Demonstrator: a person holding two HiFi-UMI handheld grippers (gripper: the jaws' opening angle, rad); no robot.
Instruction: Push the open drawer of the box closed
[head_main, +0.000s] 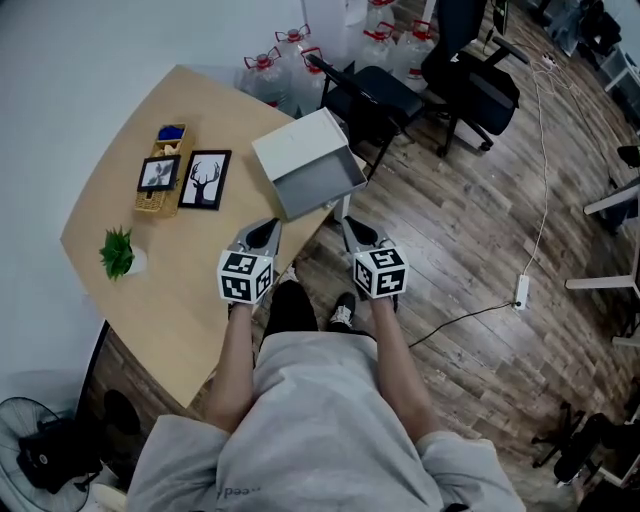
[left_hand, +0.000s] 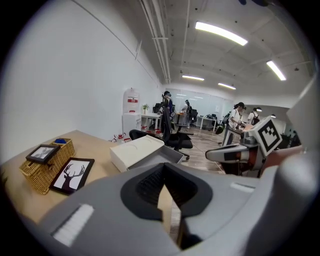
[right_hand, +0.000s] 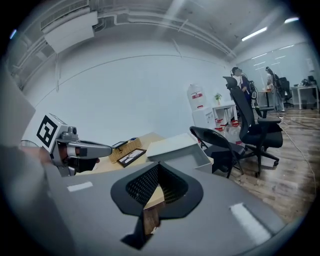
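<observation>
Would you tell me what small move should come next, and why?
Probably ease the left gripper and right gripper forward onto the front of the drawer: it stands open from the white box, and both shut grippers are short of it.

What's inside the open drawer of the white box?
The drawer shows only its bare grey floor. Its back part, tucked inside the box, is covered.

We see a white box (head_main: 300, 148) with a grey drawer (head_main: 320, 185) on a light wood worktop (head_main: 150, 300). Our left tongs (head_main: 264, 234) and right tongs (head_main: 357, 230) are grey, and each has a cube of black and white squares. The picture (head_main: 205, 180) shows a black deer on white in a black frame. The basket (head_main: 150, 205) is straw yellow, the plant (head_main: 116, 250) is green, and the floor (head_main: 470, 240) is brown planks.
</observation>
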